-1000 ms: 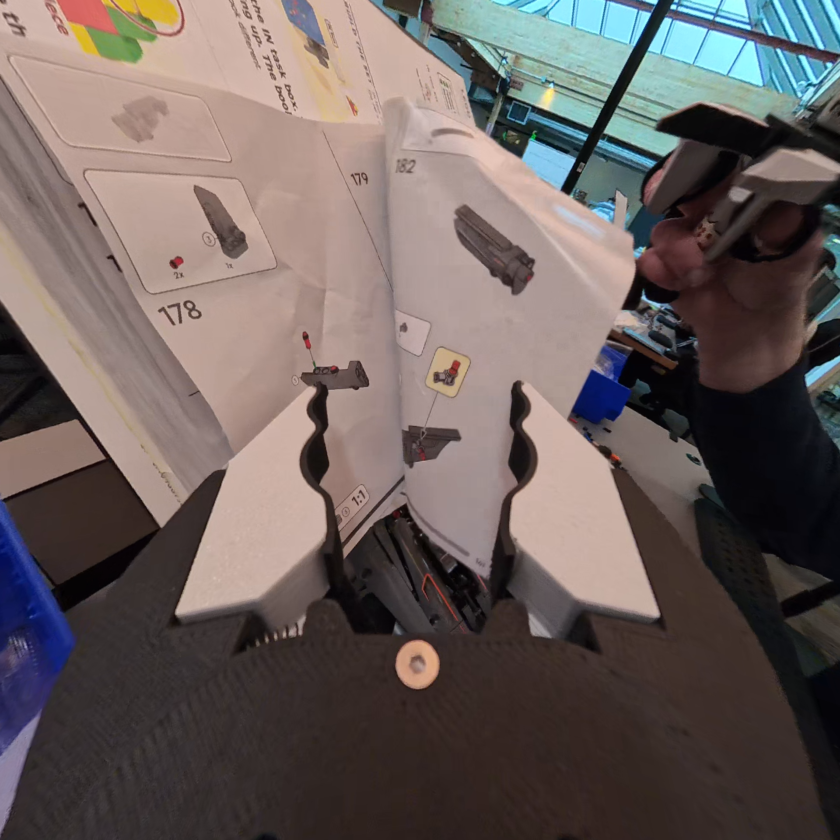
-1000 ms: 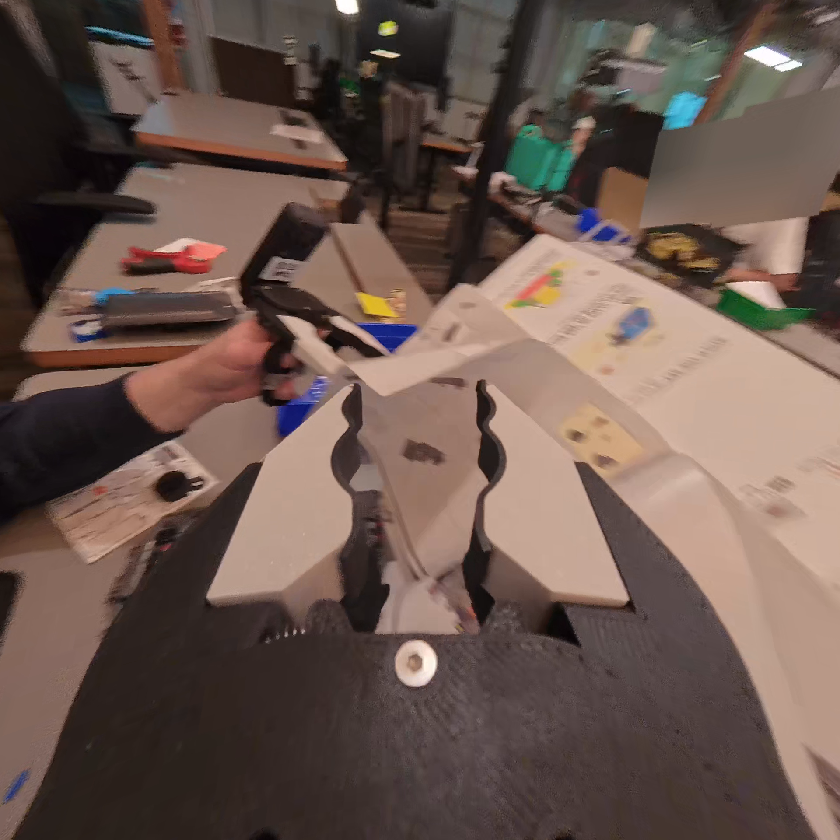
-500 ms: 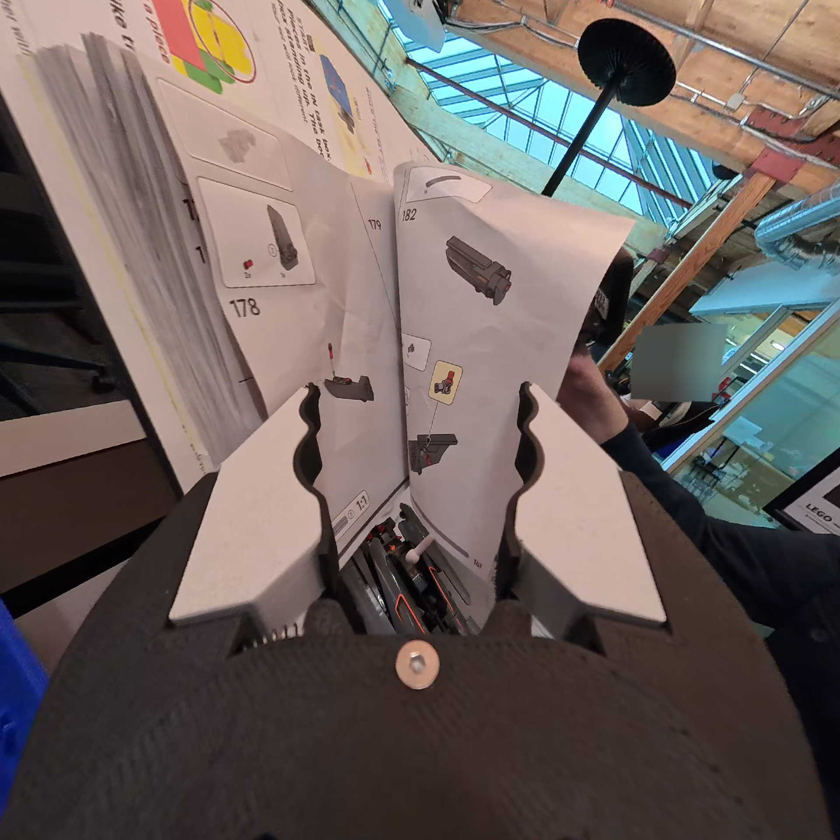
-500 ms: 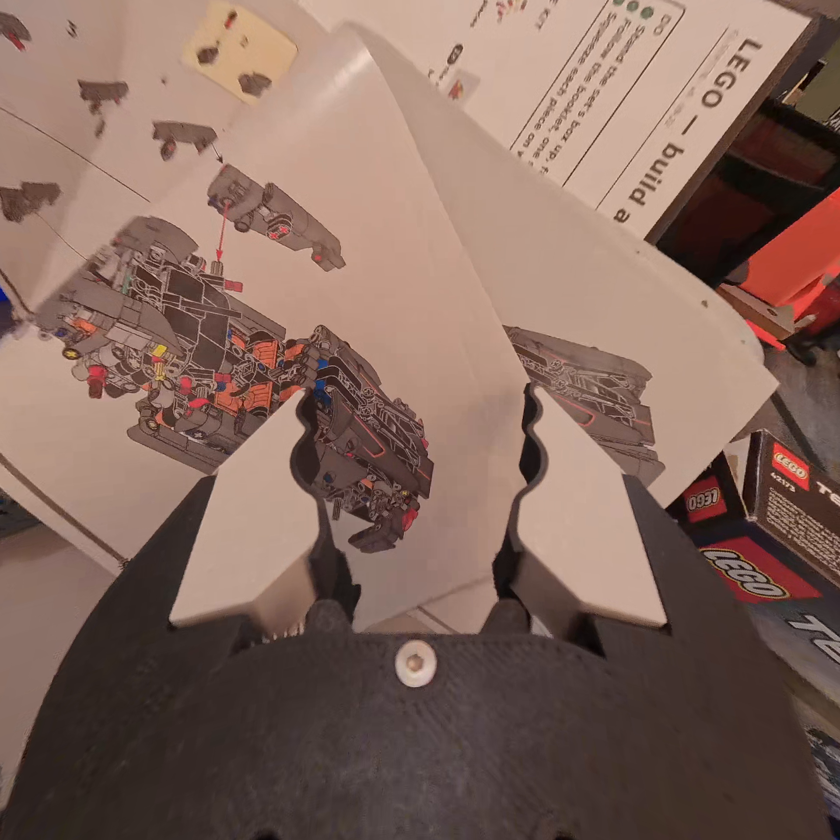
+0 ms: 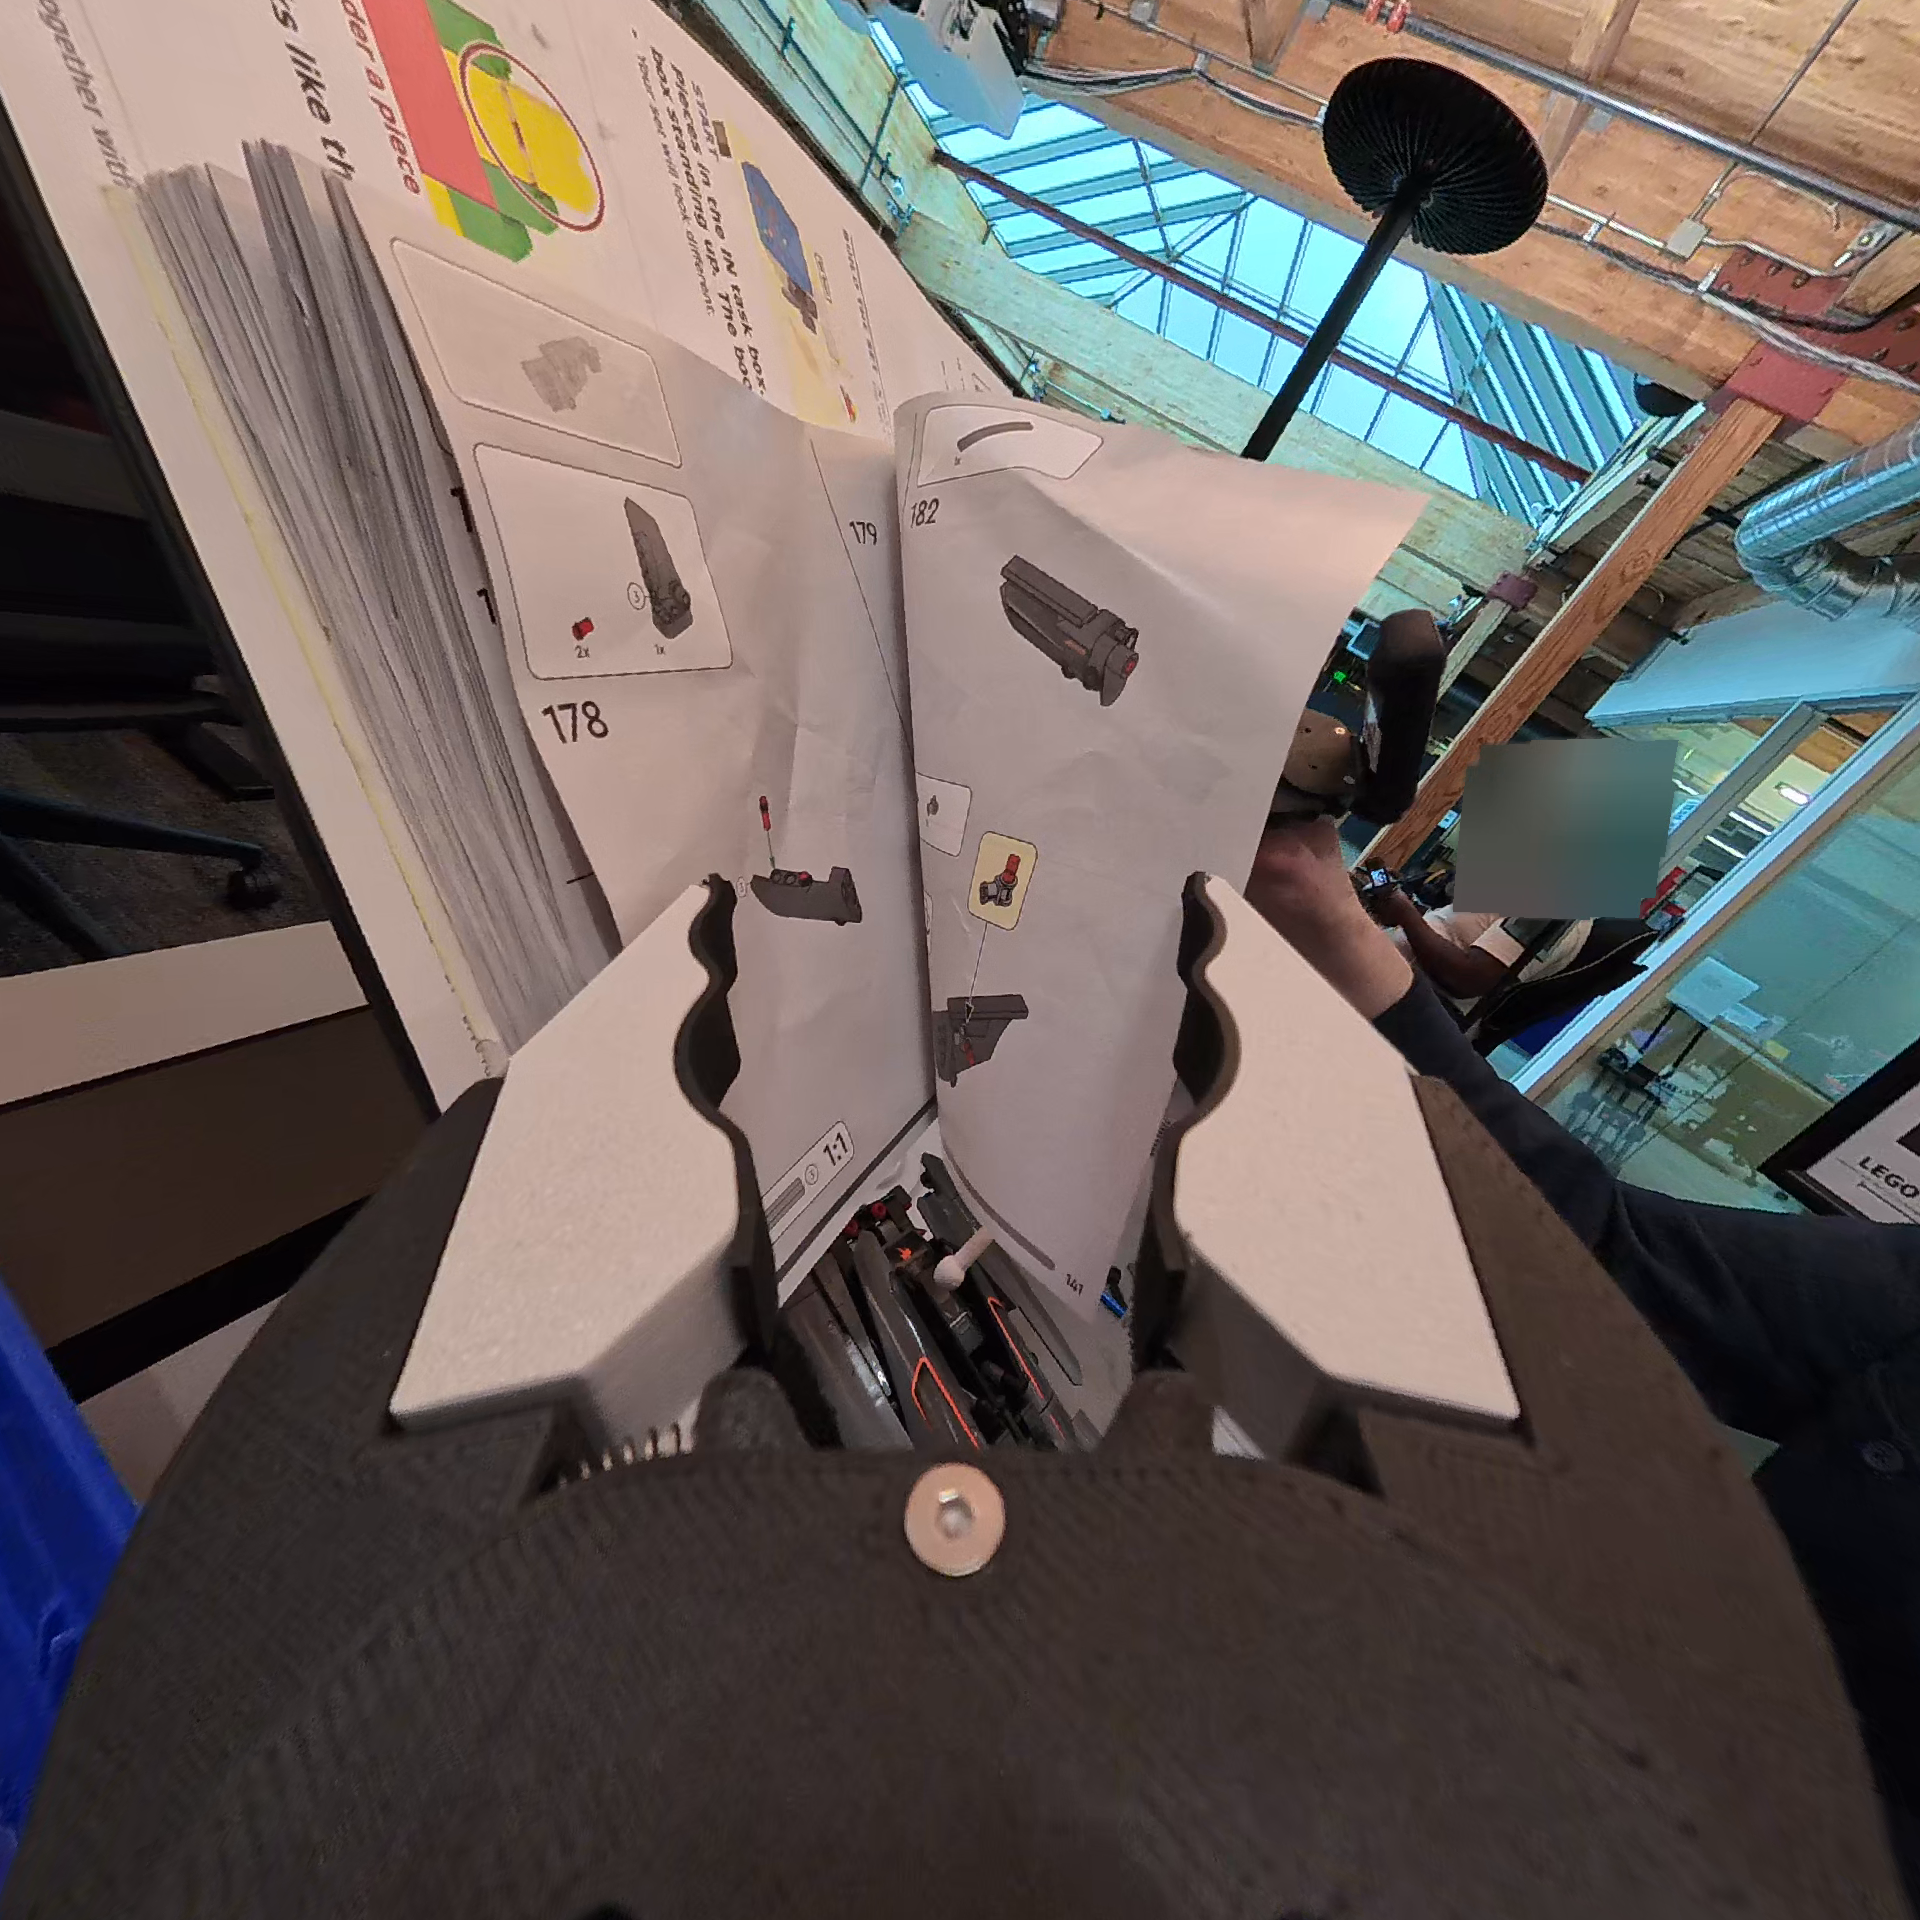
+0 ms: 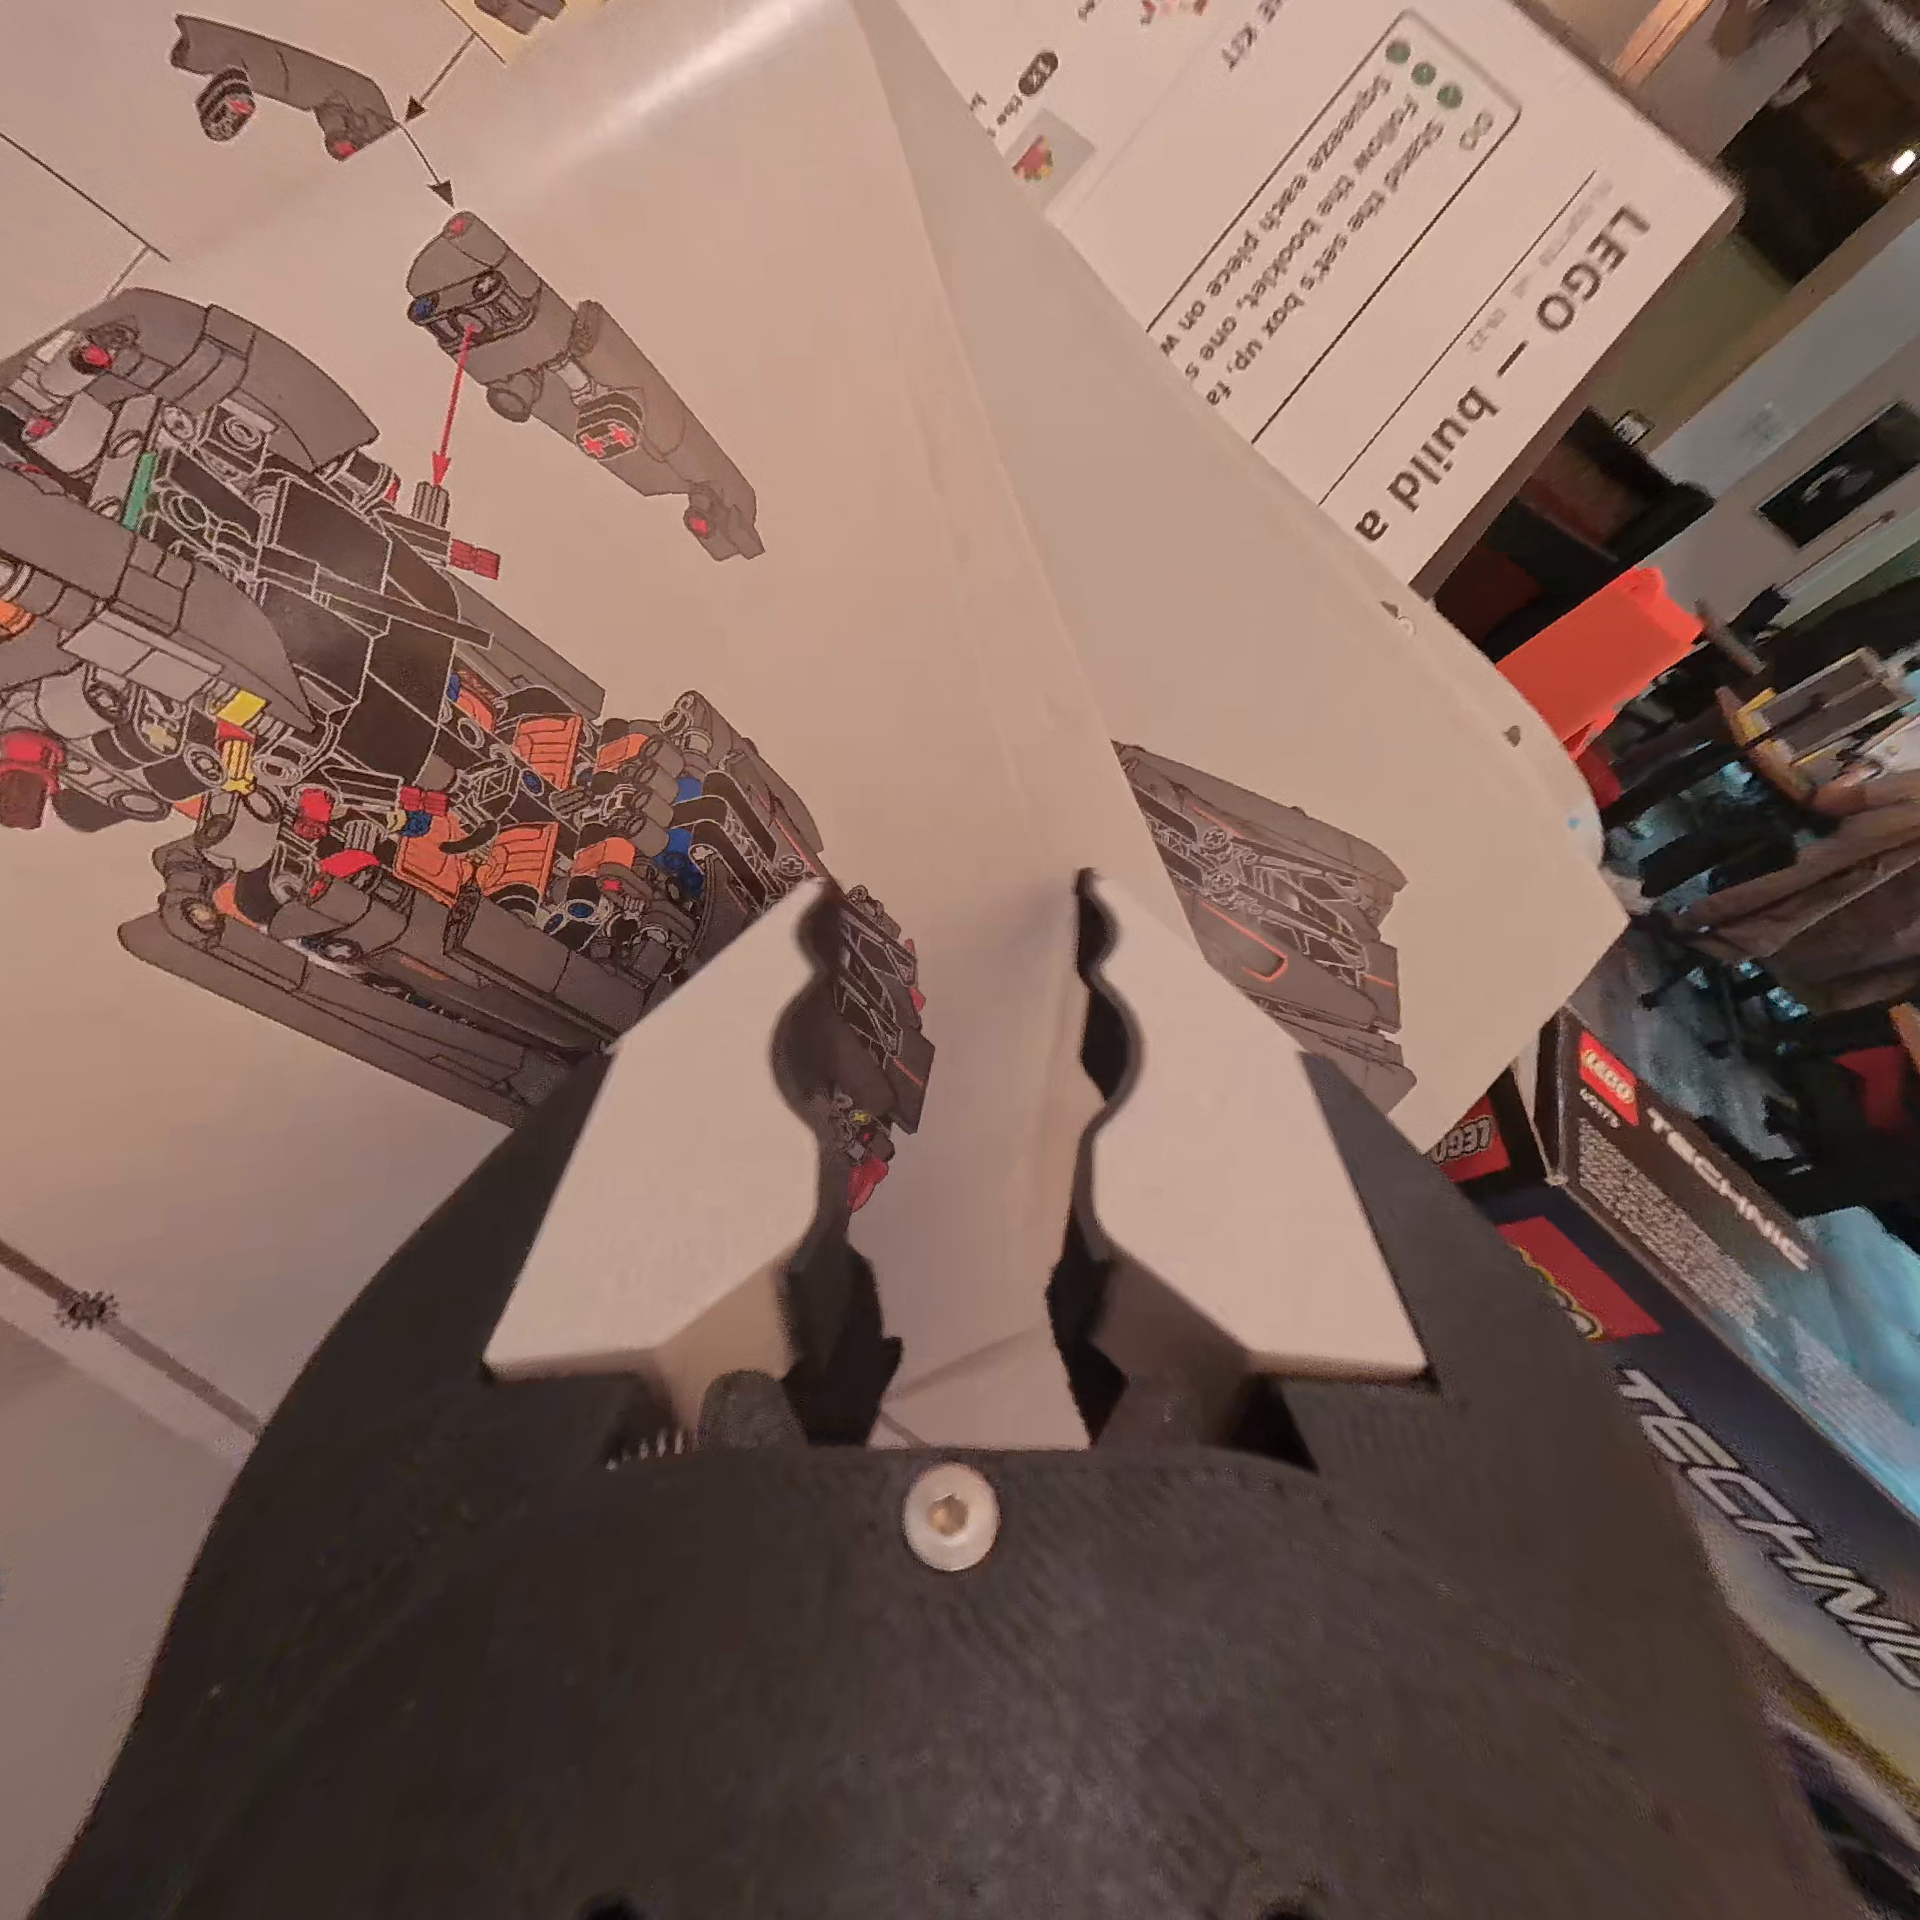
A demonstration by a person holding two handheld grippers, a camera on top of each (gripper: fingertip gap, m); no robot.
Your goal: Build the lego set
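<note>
The instruction booklet for the lego set is standing open against a printed white board, its thick stack of turned pages fanning at the left and one loose page rising upright in the middle. The partly built dark model with orange lines is lying low between the fingers of the left tongs, just under the bottom edge of the booklet. The left tongs are standing spread wide and gripping nothing; the booklet and model are only showing through the gap. In the right wrist view the same loose page is running edge-on into the right tongs, which are narrower but with a gap showing between the fingers, so I cannot tell whether they are pinching the sheet or merely straddling it. A person's hand is showing behind the page. Lego boxes are lying to the right on the counter. This is looking like a page turn, judged from the lifted sheet. The risks: thin paper is creasing or tearing if pulled sideways near the spine, several pages could be flipping at once, or the leaning booklet could be sliding down onto the model.
</note>
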